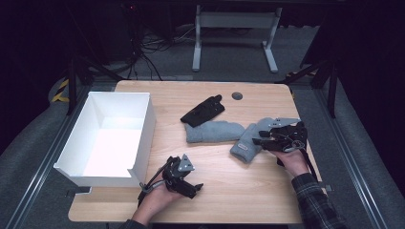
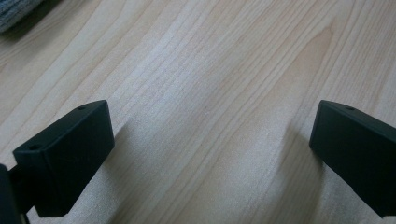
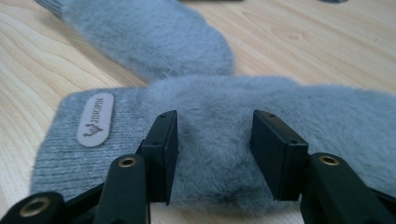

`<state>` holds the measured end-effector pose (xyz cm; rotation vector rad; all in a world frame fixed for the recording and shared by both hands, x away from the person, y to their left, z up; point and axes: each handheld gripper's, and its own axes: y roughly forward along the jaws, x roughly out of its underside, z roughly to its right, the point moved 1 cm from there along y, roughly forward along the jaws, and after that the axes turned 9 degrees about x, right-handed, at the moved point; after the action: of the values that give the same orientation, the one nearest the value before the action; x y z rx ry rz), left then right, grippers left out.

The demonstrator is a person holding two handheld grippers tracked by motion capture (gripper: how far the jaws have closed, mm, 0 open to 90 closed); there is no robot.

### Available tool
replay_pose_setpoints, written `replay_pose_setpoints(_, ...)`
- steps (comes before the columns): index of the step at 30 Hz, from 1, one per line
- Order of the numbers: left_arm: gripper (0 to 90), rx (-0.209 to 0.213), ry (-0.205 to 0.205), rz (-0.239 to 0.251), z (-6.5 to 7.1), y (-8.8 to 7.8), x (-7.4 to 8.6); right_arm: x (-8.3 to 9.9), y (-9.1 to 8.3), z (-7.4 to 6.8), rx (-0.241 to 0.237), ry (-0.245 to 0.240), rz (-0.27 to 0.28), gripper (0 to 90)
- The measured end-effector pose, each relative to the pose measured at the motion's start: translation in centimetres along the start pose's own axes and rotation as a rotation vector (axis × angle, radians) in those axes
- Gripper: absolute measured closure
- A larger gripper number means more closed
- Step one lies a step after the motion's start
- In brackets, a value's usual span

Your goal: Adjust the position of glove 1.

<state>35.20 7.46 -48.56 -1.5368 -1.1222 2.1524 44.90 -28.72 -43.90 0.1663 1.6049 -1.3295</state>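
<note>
Two grey fluffy gloves lie touching at the table's middle right. The nearer grey glove (image 1: 244, 145) has a knit cuff with a pale label (image 3: 95, 119). My right gripper (image 3: 215, 140) is low over it, and its fur (image 3: 280, 107) bulges between the two jaws and touches both pads. The other grey glove (image 1: 214, 131) lies to its left, farther off in the right gripper view (image 3: 149, 37). A black glove (image 1: 203, 110) lies behind them. My left gripper (image 1: 193, 187) hovers near the front edge over bare wood (image 2: 210, 70), its jaws wide apart with nothing between them.
A tall white open box (image 1: 143, 138) stands on the left part of the table, beside my left hand. A dark round grommet (image 1: 237, 95) sits near the far edge. A corner of a grey glove (image 2: 14, 11) shows in the left gripper view.
</note>
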Motion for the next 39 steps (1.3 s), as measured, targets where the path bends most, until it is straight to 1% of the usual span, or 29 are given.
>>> replay_pose_setpoints(2, 0.3, 0.000, 0.000, 0.000, 0.0, 0.0, 0.0, 0.2, 0.5, 0.1, -0.008, 0.003, -0.018, 55.3)
replay_pose_setpoints(4, 0.3, 0.000, 0.000, 0.000, 0.0, 0.0, 0.0, 0.4, 1.0, 0.1, -0.016, 0.000, -0.034, 60.5)
replay_pose_setpoints(7, 0.3, 0.000, 0.000, 0.000, 0.0, 0.0, 0.0, 0.7, 1.4, 0.0, -0.023, 0.001, -0.050, 73.6)
replay_pose_setpoints(8, 0.3, 0.000, 0.000, 0.000, 0.0, 0.0, 0.0, 0.7, 1.4, 0.0, -0.023, 0.001, -0.050, 73.6)
replay_pose_setpoints(9, 0.3, 0.000, 0.000, 0.000, 0.0, 0.0, 0.0, 0.8, 1.4, -0.1, -0.027, -0.004, -0.055, 82.8)
replay_pose_setpoints(10, 0.3, 0.000, 0.000, 0.000, 0.0, 0.0, 0.0, 0.8, 1.4, -0.1, -0.026, -0.005, -0.058, 85.0)
replay_pose_setpoints(15, 0.3, 0.000, 0.000, 0.000, 0.0, 0.0, 0.0, 0.7, 1.3, -0.1, -0.027, -0.004, -0.057, 87.9)
replay_pose_setpoints(16, 0.3, 0.000, 0.000, 0.000, 0.0, 0.0, 0.0, 0.7, 1.0, 0.0, -0.034, 0.012, -0.048, 88.4)
replay_pose_setpoints(17, 0.3, 0.000, 0.000, 0.000, 0.0, 0.0, 0.0, 0.7, 1.0, 0.0, -0.034, 0.012, -0.048, 88.4)
replay_pose_setpoints(20, 0.3, -0.001, 0.000, 0.000, 0.0, 0.0, 0.0, 0.3, 0.3, -0.1, -0.036, 0.025, -0.027, 88.7)
replay_pose_setpoints(23, 0.3, -0.001, 0.000, 0.000, 0.0, 0.0, 0.0, 0.1, -0.2, -0.4, -0.041, 0.021, -0.019, 88.8)
replay_pose_setpoints(26, 0.3, -0.001, 0.000, 0.000, 0.0, 0.0, 0.0, -0.1, -0.7, -0.9, -0.048, 0.007, -0.016, 88.8)
replay_pose_setpoints(31, 0.3, -0.001, 0.000, 0.000, 0.0, 0.0, 0.0, -0.3, -1.7, -1.8, -0.069, 0.002, 0.005, 88.9)
replay_pose_setpoints(39, 0.3, 0.000, 0.000, 0.000, 0.0, 0.0, 0.0, -0.2, -3.1, -3.7, -0.121, -0.001, 0.024, 89.0)
